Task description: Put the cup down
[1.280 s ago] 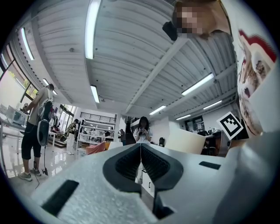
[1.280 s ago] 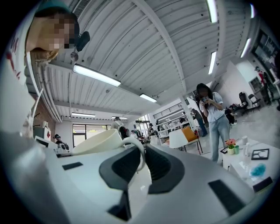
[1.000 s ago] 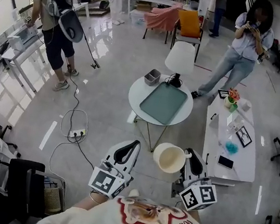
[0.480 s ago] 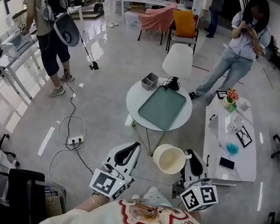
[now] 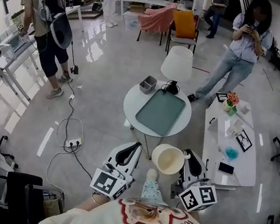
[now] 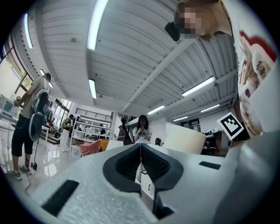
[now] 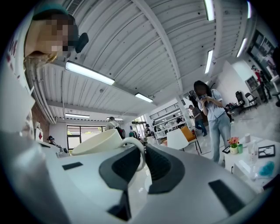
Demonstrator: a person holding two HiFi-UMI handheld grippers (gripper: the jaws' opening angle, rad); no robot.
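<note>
Head view: the right gripper (image 5: 189,156) was clenched on the handle (image 7: 139,148) of a cream cup (image 5: 168,159), which hung in the air over the floor, mouth towards the camera, short of the round table (image 5: 131,102) and apart from it. Right gripper view: both jaws pressed the handle loop from either side, the cup body lying left of them. Left gripper (image 5: 132,147): jaws together with nothing between them, held beside the cup without touching it. On the round table lay a green tray (image 5: 160,112) and, near the far rim, a grey box (image 5: 147,83). A long white table (image 5: 212,152) stood to the right
</note>
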